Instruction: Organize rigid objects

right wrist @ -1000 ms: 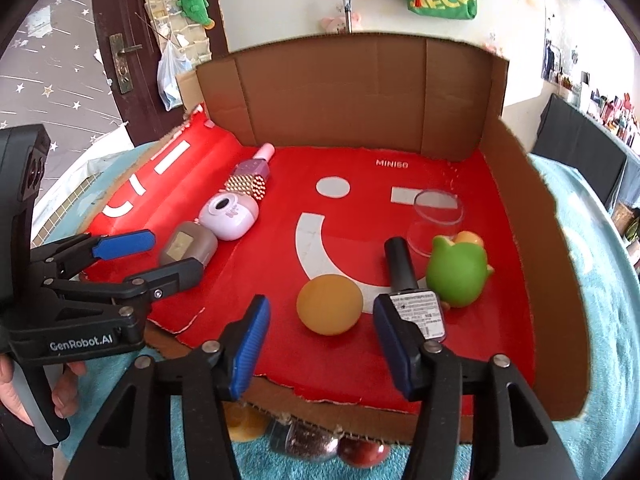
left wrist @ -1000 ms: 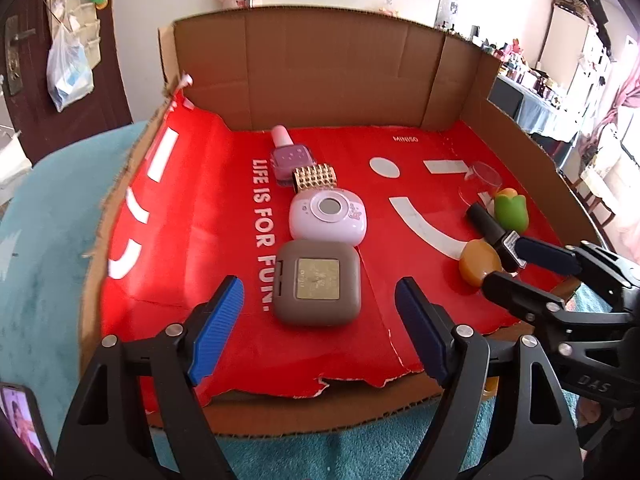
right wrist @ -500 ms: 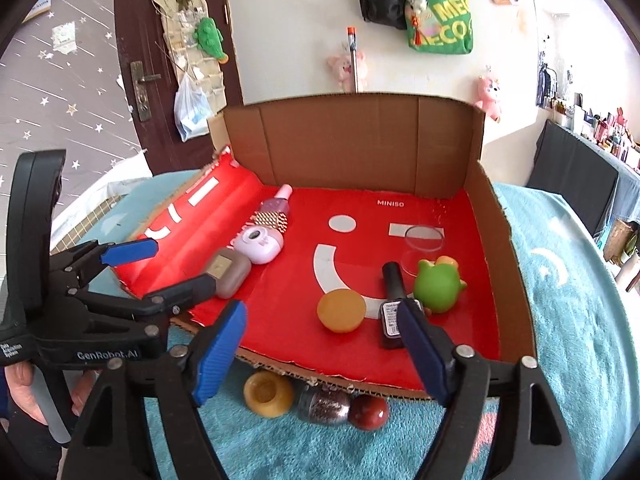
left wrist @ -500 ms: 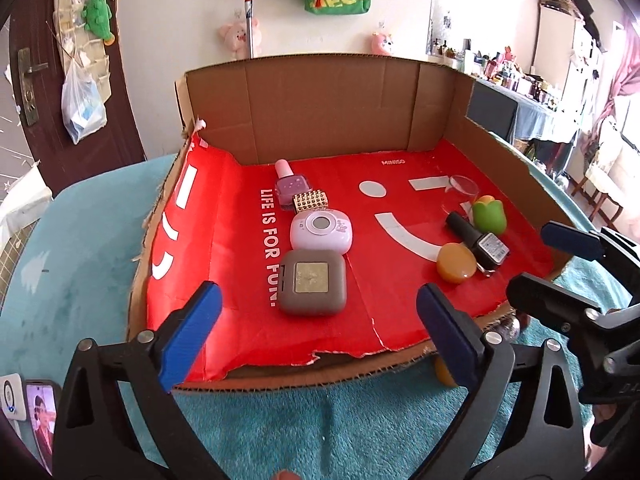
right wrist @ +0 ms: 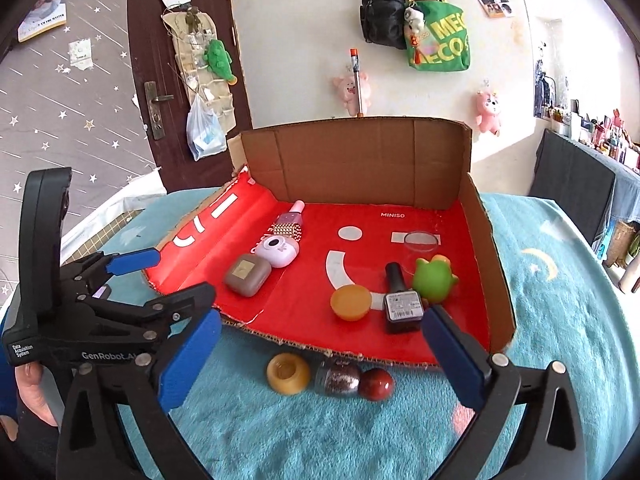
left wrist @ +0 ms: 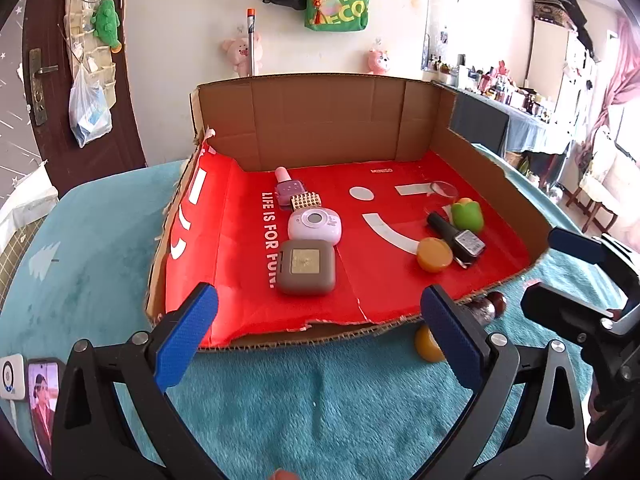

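Both grippers hang low in the frame, above the teal blanket [right wrist: 560, 320], in front of the box [right wrist: 360, 160]. The left gripper [left wrist: 316, 340] has its jaws wide, with nothing between them. The right gripper [right wrist: 316, 352] is also wide and holds nothing.

Just past the right gripper, in the lower middle of the right view, three things lie on the blanket, close against the box's front edge. They are a yellow ring [right wrist: 288, 373], a glitter bottle [right wrist: 338, 376] and a red ball [right wrist: 376, 385] that touches the bottle and may be its cap. These look like the next things to put away. The bottle lies on its side, its long way running left to right across the frame, with the ball end to the right.

To do this well, I think the right gripper should come down over one thing at a time. The jaws should close across the bottle's short way, in the middle. The ball could roll, so go slow.

Farther up, inside the box, a brown case [left wrist: 306, 266], a pink case [left wrist: 315, 224] and a pink bottle [left wrist: 289, 190] make a neat line going away from the camera. The pink bottle's cap points at the back wall. At the right sit an orange lid [left wrist: 434, 255], a black bottle [left wrist: 456, 236], a green toy [left wrist: 466, 216] and a clear dish [left wrist: 444, 190]. The black bottle lies slanted, with its cap toward the back left.
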Action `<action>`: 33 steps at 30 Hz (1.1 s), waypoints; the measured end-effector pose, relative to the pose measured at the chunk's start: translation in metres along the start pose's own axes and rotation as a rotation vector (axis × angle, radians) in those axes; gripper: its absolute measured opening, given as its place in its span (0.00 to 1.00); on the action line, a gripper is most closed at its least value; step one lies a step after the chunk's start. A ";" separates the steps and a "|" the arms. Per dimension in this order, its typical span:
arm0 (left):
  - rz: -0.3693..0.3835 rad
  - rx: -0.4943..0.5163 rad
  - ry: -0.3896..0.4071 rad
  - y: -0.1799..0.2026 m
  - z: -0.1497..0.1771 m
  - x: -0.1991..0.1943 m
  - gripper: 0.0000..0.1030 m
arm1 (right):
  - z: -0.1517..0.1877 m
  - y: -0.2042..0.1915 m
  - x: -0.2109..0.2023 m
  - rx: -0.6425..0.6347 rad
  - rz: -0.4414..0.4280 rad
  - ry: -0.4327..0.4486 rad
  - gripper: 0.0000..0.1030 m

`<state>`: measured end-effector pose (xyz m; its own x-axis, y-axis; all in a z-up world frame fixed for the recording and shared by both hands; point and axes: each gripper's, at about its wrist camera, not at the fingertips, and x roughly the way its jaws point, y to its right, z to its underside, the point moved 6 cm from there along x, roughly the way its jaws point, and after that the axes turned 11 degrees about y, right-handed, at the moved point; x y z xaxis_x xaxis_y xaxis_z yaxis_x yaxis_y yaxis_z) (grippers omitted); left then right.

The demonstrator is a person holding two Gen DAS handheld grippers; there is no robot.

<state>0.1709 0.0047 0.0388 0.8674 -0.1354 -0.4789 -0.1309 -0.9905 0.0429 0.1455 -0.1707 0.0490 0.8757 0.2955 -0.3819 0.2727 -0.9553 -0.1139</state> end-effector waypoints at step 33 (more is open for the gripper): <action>0.091 -0.056 -0.212 0.029 0.082 0.000 1.00 | 0.078 0.033 -0.008 0.052 0.109 -0.175 1.00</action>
<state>0.1279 -0.0216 -0.0319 0.7322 -0.2221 -0.6438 -0.1724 -0.9750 0.1404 0.1164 -0.2051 -0.0237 0.8150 0.1897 -0.5476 0.1557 -0.9818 -0.1085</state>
